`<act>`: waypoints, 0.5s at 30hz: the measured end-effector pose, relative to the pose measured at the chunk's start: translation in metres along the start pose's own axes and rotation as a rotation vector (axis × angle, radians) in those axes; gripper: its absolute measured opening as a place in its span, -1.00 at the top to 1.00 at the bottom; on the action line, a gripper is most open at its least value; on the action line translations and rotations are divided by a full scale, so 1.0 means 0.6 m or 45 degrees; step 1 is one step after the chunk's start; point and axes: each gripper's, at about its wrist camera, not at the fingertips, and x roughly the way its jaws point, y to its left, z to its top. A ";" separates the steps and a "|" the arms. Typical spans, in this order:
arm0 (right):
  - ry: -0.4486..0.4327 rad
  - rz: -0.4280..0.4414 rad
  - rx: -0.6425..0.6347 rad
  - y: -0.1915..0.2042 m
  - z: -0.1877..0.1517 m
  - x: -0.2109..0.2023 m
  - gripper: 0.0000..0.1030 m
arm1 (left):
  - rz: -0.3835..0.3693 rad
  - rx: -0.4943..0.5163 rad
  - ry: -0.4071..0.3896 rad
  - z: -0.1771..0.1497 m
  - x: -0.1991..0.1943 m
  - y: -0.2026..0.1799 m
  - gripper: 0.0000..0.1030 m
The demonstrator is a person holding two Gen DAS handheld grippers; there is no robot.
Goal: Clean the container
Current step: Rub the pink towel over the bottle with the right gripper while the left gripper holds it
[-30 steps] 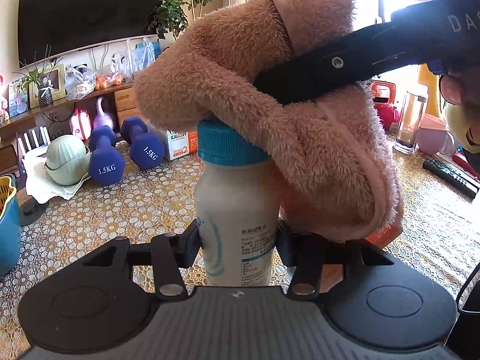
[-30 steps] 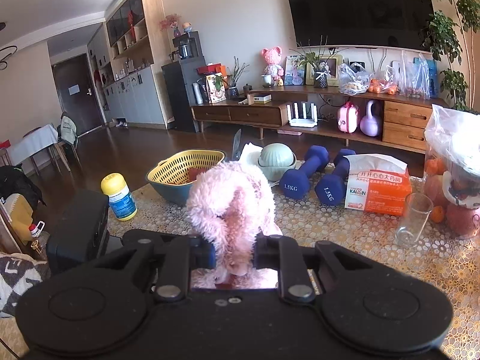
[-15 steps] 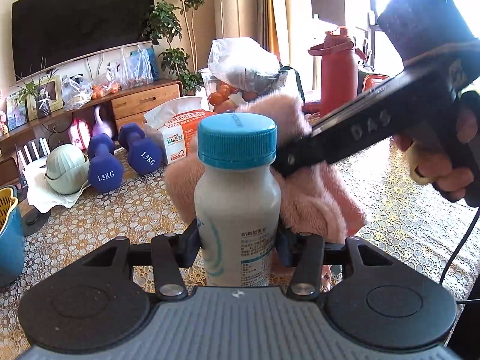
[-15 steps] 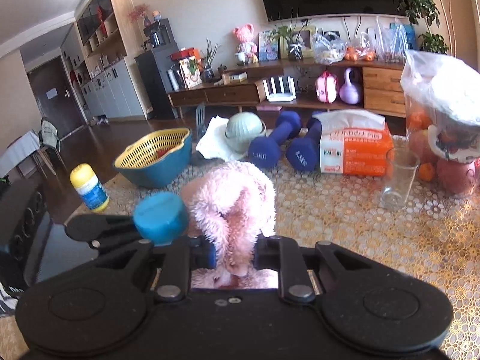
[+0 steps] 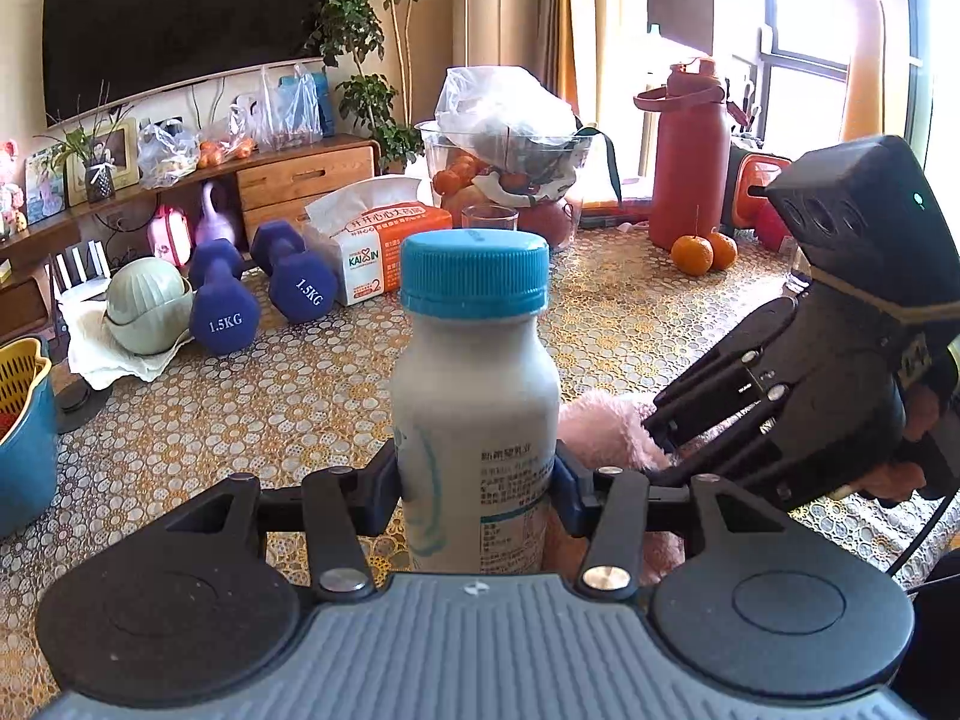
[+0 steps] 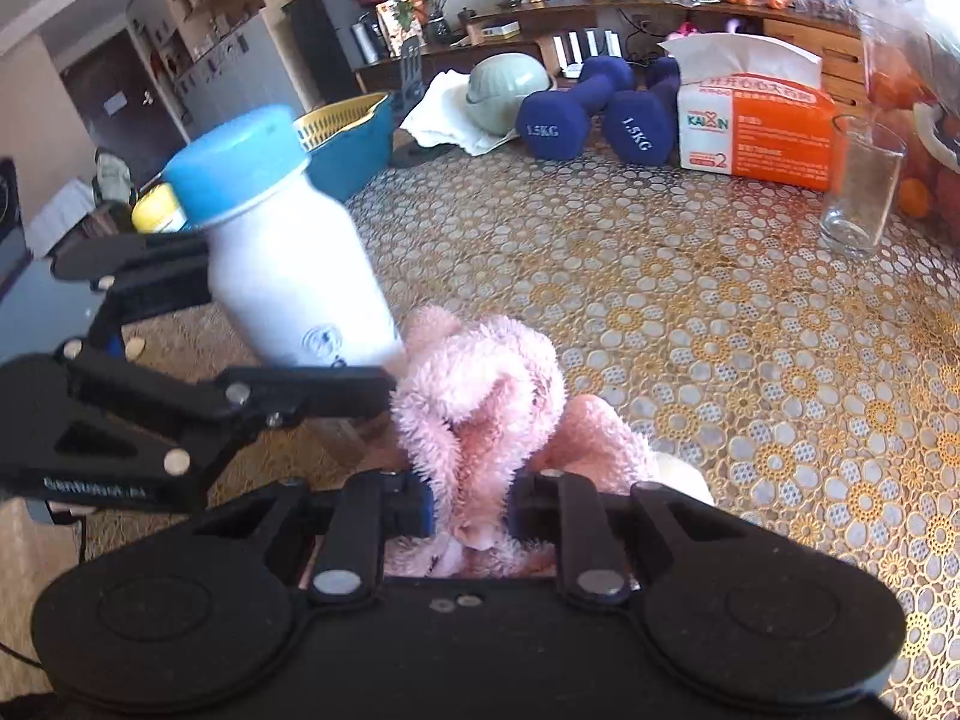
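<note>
Item 1. White opaque plastic bottle (image 5: 474, 420), rounded shoulders, ribbed blue screw cap (image 5: 474, 273) fitted on, printed label on the lower body. Clamped at its lower body between the two black jaws of the left gripper (image 5: 477, 483), upright in that gripper's own view.

Item 2. Pink fluffy pile cloth (image 6: 480, 414), bunched and folded. Pinched between the narrow-set jaws of the right gripper (image 6: 471, 510); the bulk spills forward of the fingertips and lies just beside the bottle's base, apparently brushing it. A hand (image 5: 918, 420) grips the right gripper's body at the edge of the left view.

Item 3. Table covering (image 6: 720, 312), lace-like, with a pattern of gold flowers and pale cells across the whole surface.

Item 4. Two navy hexagonal dumbbells (image 5: 258, 288), matte coating, marked 1.5KG, lying side by side.

Item 5. Orange-and-white soft pack of tissues (image 5: 384, 246), white sheet standing out of the top.

Item 6. Clear straight-sided drinking glass (image 6: 861, 192), nothing seen in it.

Item 7. Blue basin with a yellow slotted basket (image 6: 354, 132) nested inside; contents unclear.

Item 8. Pale green ribbed domed vessel (image 5: 147, 306) on a white cloth.

Item 9. Clear bowl (image 5: 510, 180) of orange fruit, with a crumpled plastic bag on top.

Item 10. Red jug with handle (image 5: 690, 150); two oranges (image 5: 702, 252) at its foot.
</note>
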 end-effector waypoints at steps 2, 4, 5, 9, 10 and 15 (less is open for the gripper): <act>0.010 -0.013 -0.070 0.024 -0.010 -0.007 0.62 | 0.009 0.000 0.002 0.004 -0.014 -0.006 0.04; -0.010 -0.069 -0.147 0.049 -0.020 -0.022 0.63 | 0.020 0.004 0.013 0.004 -0.028 -0.015 0.04; -0.032 -0.095 -0.162 0.057 -0.024 -0.033 0.63 | 0.033 0.014 0.027 0.002 -0.032 -0.021 0.04; -0.178 -0.211 -0.110 0.068 -0.039 -0.096 0.63 | 0.065 0.030 0.082 -0.005 -0.049 -0.046 0.04; -0.218 -0.233 -0.100 0.070 -0.045 -0.114 0.63 | 0.067 0.035 0.091 -0.005 -0.055 -0.053 0.04; -0.381 -0.298 -0.139 0.093 -0.065 -0.210 0.63 | 0.073 0.087 0.128 -0.009 -0.081 -0.087 0.04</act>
